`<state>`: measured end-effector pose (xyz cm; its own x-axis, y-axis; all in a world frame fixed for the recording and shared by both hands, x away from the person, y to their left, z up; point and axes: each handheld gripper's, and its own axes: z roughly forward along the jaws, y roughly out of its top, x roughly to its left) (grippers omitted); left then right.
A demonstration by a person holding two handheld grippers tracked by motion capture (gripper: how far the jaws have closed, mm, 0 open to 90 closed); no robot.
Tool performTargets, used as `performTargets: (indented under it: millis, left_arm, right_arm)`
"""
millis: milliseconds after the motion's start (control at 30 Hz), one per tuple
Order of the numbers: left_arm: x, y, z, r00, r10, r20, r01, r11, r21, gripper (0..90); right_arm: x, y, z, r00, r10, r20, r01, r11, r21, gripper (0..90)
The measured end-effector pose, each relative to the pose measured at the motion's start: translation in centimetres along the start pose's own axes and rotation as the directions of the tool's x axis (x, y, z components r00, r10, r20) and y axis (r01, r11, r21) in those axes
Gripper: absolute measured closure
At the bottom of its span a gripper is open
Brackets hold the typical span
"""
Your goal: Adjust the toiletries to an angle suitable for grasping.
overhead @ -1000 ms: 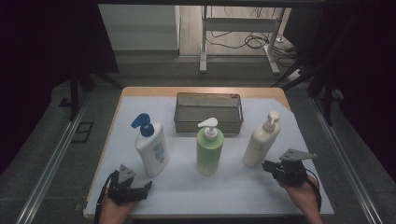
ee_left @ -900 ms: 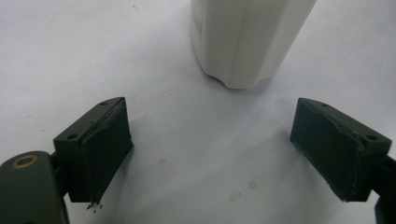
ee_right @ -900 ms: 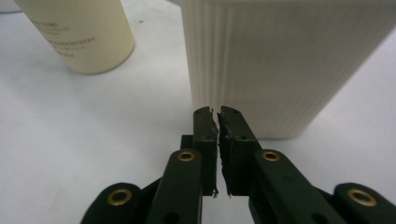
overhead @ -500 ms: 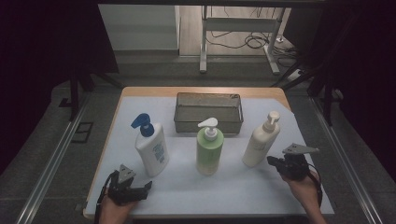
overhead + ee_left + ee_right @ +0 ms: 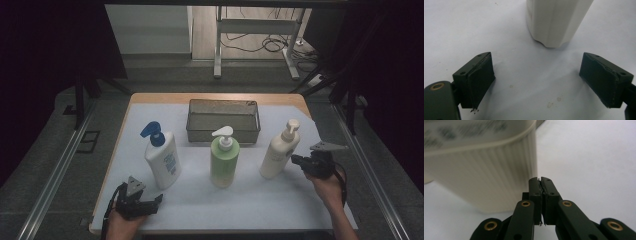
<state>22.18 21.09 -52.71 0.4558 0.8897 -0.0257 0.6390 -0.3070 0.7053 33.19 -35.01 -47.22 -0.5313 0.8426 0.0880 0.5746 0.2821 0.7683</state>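
Item 1, right hand-held gripper (image 5: 298,160): lower right of the high view, jaws clenched on nothing, pads pressed flat together in the right gripper view. Change noted: since a second ago it has slid leftward across the frame and now sits just beside the lower side of the cream pump bottle (image 5: 279,151); whether the tips touch the bottle wall cannot be told. In its own view the ribbed cream wall stands close at upper left, jaw tips (image 5: 540,182) alongside its edge.

Item 2, cream pump bottle: upright, right of centre on the white-covered tabletop (image 5: 260,200), in front of and to the right of the wire basket (image 5: 223,120). Position unchanged.

Item 3, left hand-held gripper (image 5: 156,199): lower left of the high view, jaws released and wide, nothing between them; unmoved. Its own view looks at the base of the white bottle with blue pump (image 5: 161,156), apart from the pads.

Item 4, green pump bottle (image 5: 224,157): centre, upright, untouched.

Assessment: the approach to the cream bottle looks nearly complete, but clenched jaws cannot take it; they likely must open before a grasp, unless a push is intended.
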Motion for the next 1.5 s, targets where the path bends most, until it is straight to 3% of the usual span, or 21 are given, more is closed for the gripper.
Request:
performTargets:
  millis: [300,367,733,1500]
  left_arm:
    - [0.0,0.0,0.0,1.0000,0.000,0.001,0.000,1.0000,0.000,11.9]
    - [0.0,0.0,0.0,1.0000,0.000,0.000,0.000,1.0000,0.000,11.9]
    - [0.0,0.0,0.0,1.0000,-0.001,0.001,0.001,1.0000,0.000,11.9]
    - [0.0,0.0,0.0,1.0000,0.000,0.001,0.000,1.0000,0.001,11.9]
  right_arm:
    - [-1.5,1.4,1.9,0.9989,-0.014,-0.044,0.014,1.000,-0.002,85.9]
    - [-2.1,1.3,2.3,0.9971,-0.015,-0.075,0.015,1.000,-0.003,85.1]
    - [-2.7,1.4,3.4,0.9910,-0.050,-0.124,0.052,0.999,0.013,87.7]
    - [-0.7,0.1,1.8,0.9821,-0.101,-0.160,0.103,0.995,0.005,89.1]
